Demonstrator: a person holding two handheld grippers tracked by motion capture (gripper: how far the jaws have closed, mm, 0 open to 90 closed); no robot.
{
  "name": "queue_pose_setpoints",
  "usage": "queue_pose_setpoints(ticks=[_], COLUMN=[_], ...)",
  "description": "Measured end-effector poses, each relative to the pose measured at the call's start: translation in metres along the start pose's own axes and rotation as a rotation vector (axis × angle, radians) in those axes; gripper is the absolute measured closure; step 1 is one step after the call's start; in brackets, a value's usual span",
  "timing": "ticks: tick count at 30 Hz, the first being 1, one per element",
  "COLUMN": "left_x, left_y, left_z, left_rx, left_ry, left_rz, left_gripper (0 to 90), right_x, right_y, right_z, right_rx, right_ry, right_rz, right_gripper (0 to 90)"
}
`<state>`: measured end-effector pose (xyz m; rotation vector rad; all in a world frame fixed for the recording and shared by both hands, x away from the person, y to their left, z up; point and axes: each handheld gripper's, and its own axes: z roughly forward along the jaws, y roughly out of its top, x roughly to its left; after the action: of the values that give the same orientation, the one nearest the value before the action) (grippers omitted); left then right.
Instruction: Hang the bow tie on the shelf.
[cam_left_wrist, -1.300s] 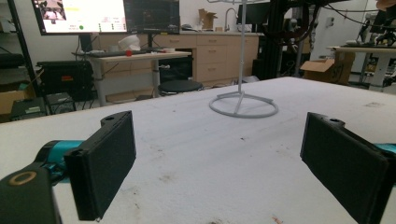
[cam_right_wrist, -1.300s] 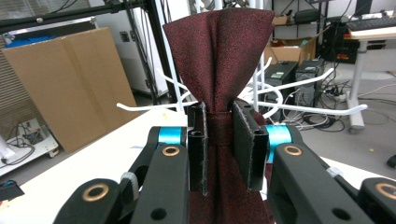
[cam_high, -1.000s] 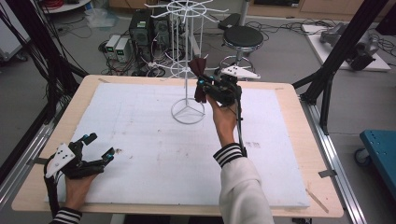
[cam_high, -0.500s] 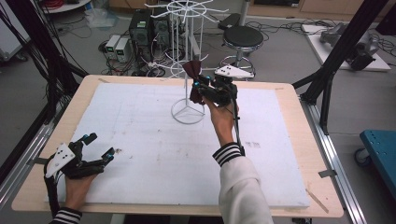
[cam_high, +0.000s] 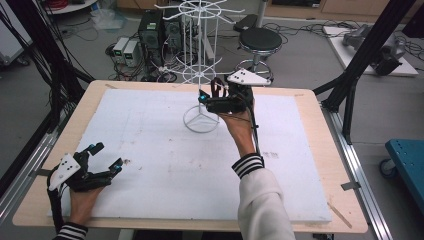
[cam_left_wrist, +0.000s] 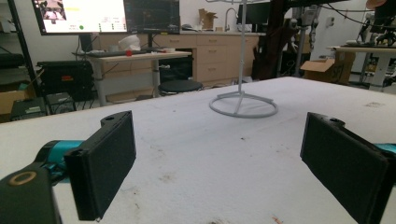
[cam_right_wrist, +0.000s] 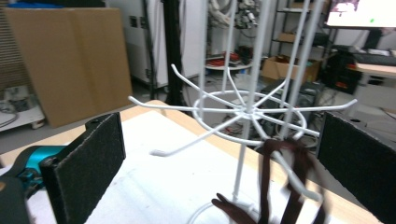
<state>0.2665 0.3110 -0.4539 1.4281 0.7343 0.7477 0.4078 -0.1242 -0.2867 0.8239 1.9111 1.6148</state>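
Note:
A white wire rack (cam_high: 201, 120) stands at the back middle of the white board; its hooked arms (cam_right_wrist: 247, 112) spread out close in front of my right gripper. A dark brown strap-like thing (cam_right_wrist: 268, 186) hangs from a lower hook, blurred, between my right jaws but touching neither. My right gripper (cam_high: 209, 92) is held up beside the rack's pole and is open (cam_right_wrist: 219, 172). My left gripper (cam_high: 106, 156) rests low at the board's front left, open with nothing between its jaws (cam_left_wrist: 215, 168). The rack's ring base (cam_left_wrist: 243, 105) lies farther ahead of it.
The white foam board (cam_high: 150, 150) covers a wooden table (cam_high: 320, 105). A black stool (cam_high: 260, 40), computers and cables sit on the floor behind. Black frame legs (cam_high: 360, 65) rise at the right.
My right gripper has opened and let go of the dark brown thing, which now hangs on the rack. The hand has shifted slightly left. The left gripper has not moved.

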Motion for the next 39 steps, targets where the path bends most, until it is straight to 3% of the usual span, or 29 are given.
queue_pose_setpoints(ticks=[10,17,18,19,20,23,25,26,28,35,39], left_x=[0.0,0.0,0.0,0.0,0.0,0.0,0.0,0.0,0.0,0.0,0.0], left_y=[0.0,0.0,0.0,0.0,0.0,0.0,0.0,0.0,0.0,0.0,0.0], left_z=[0.0,0.0,0.0,0.0,0.0,0.0,0.0,0.0,0.0,0.0,0.0], left_rx=[-0.003,-0.002,-0.002,-0.001,-0.001,-0.002,-0.003,-0.002,-0.002,-0.004,-0.005], left_ry=[0.002,0.004,0.003,0.003,0.002,0.004,0.003,0.004,0.004,0.005,0.004], left_rz=[-0.011,-0.01,-0.01,-0.012,-0.011,-0.009,-0.011,-0.009,-0.005,-0.006,-0.006], left_gripper=[10.7,10.7,10.7,10.7,10.7,10.7,10.7,10.7,10.7,10.7,10.7], right_x=[0.001,-0.006,-0.008,-0.008,-0.008,-0.009,-0.01,-0.013,-0.015,-0.014,-0.012], right_y=[0.006,-0.004,-0.009,-0.022,-0.022,-0.048,-0.065,-0.081,-0.089,-0.149,-0.164], right_z=[-0.014,-0.061,-0.071,-0.095,-0.095,-0.125,-0.14,-0.153,-0.158,-0.178,-0.18], right_rx=[0.0,-0.041,-0.042,-0.056,-0.056,-0.063,-0.06,-0.052,-0.062,-0.08,-0.095], right_ry=[0.039,0.03,0.026,0.009,0.009,-0.037,-0.05,-0.08,-0.084,-0.104,-0.126], right_rz=[-0.055,-0.088,-0.097,-0.115,-0.115,-0.164,-0.155,-0.135,-0.129,-0.057,-0.048], right_gripper=[0.6,0.6,0.6,0.6,0.6,0.6,0.6,0.7,0.6,0.6,0.6])
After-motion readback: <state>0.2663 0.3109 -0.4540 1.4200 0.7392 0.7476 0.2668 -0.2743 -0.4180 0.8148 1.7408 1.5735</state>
